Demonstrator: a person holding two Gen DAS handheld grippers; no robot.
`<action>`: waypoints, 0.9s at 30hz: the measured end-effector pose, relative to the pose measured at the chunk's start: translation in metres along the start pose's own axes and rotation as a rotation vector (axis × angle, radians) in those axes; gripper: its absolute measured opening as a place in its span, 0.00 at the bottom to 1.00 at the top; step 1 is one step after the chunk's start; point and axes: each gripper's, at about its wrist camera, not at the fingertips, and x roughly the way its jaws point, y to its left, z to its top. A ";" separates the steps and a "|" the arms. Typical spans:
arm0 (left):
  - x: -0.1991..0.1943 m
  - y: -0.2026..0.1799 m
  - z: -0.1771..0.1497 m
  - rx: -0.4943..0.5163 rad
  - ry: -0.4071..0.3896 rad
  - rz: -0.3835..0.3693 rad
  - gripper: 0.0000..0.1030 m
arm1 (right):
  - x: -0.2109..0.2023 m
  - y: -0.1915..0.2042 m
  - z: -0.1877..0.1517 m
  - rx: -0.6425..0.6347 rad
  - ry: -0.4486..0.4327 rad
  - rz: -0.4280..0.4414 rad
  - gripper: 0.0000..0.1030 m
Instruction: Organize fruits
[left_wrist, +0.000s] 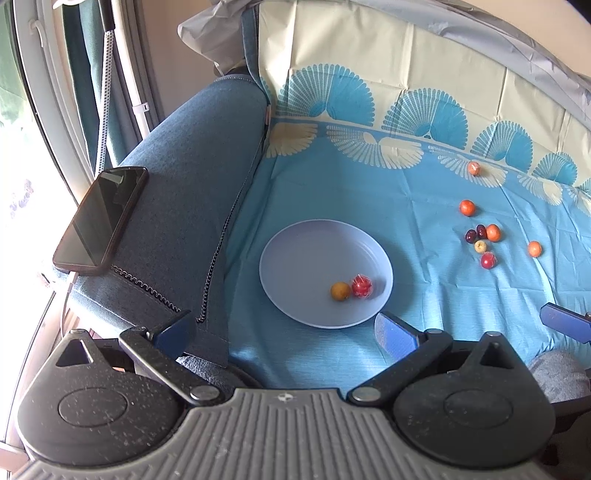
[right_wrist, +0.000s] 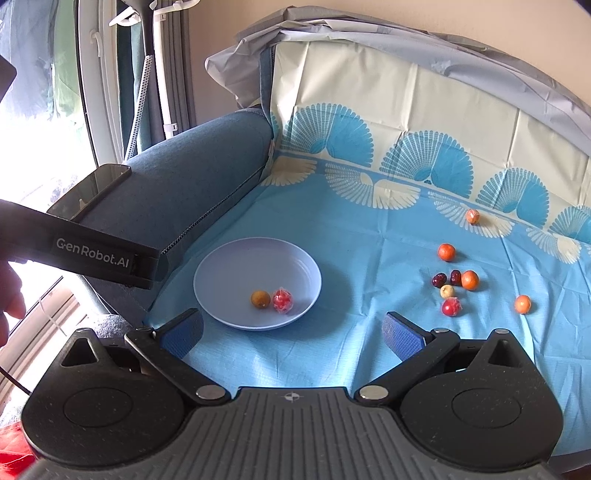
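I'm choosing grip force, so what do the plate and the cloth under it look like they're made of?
The plate looks like hard plastic, pale lilac and smooth with a soft sheen and moulded rings in its base. The cloth looks like thin plastic sheeting: crisp fold creases and a printed fan pattern, though coated fabric is possible.

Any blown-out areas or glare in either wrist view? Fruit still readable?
Left wrist: window at left overexposed, reflection on the phone; plate and loose fruit evenly lit and sharp. Right wrist: window blown out, strong fisheye bending at edges; plate and fruit clear.
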 end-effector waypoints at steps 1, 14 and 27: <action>0.001 0.000 0.000 0.000 0.002 0.001 1.00 | 0.001 0.000 0.000 0.000 0.003 0.001 0.99; 0.018 0.000 0.012 -0.010 0.037 0.015 1.00 | 0.018 -0.001 0.002 0.005 0.025 0.037 0.99; 0.059 -0.011 0.029 0.022 0.114 0.028 1.00 | 0.051 -0.029 0.003 0.098 0.066 0.013 0.99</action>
